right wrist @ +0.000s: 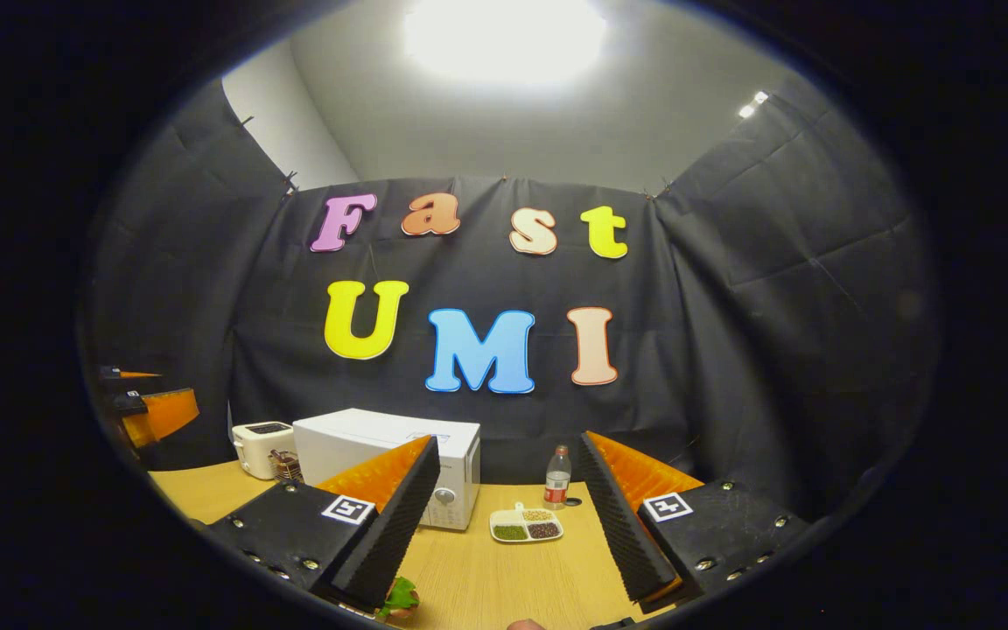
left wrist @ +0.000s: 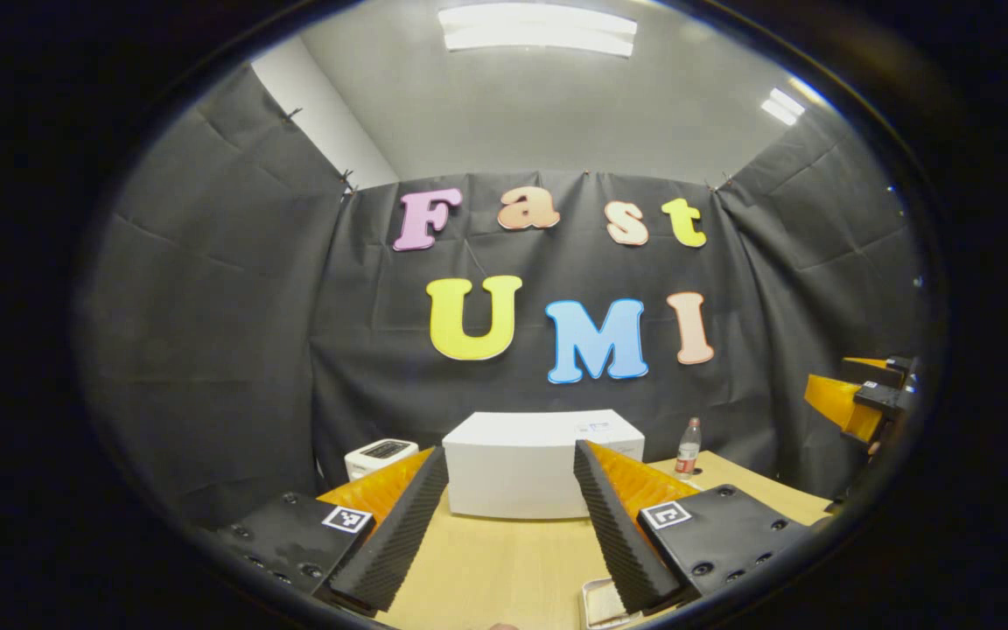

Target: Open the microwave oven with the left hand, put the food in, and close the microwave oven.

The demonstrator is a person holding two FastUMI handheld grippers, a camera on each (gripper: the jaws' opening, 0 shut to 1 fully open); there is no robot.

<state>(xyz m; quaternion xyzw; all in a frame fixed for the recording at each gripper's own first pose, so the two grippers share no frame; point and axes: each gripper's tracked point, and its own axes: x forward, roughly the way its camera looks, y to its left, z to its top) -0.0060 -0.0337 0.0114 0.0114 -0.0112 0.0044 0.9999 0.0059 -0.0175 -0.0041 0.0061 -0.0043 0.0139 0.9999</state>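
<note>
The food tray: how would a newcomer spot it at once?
Start at the white microwave on the wooden table. Just right of its door, before the water bottle, lies the food tray. It alone is flat, white, with compartments of green, brown and pale food.

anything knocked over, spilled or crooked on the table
Nothing stands out. The microwave sits shut and square, the toaster and bottle stand upright, and the food tray lies flat with nothing spilled around it.

Bare table [left wrist: 504, 560] before microwave [left wrist: 521, 472]
</note>
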